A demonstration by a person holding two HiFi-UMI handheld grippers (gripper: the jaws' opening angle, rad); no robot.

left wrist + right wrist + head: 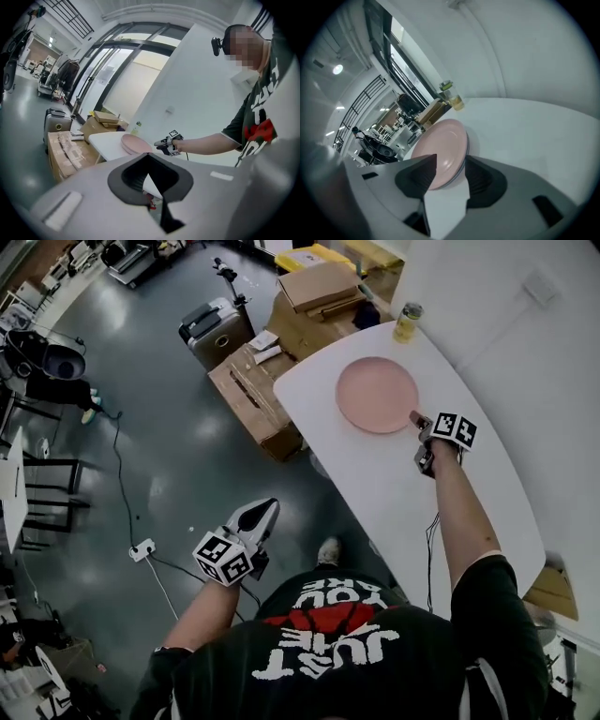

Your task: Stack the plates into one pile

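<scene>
Right gripper point(417, 420) loose around rim of plates point(375, 395)

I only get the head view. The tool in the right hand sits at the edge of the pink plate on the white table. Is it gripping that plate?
Observer: No. The right gripper view shows the right tool with its jaws apart. The near rim of the pink plate lies between them, not clamped.
Visitor: Is that just one plate?
Observer: It seems not. From that low angle, the bluish edge of a lower plate shows under the pink one.
Visitor: And the tool in the left hand, down by the floor side?
Observer: The left gripper view shows the left tool with its jaws together and nothing between them.
</scene>
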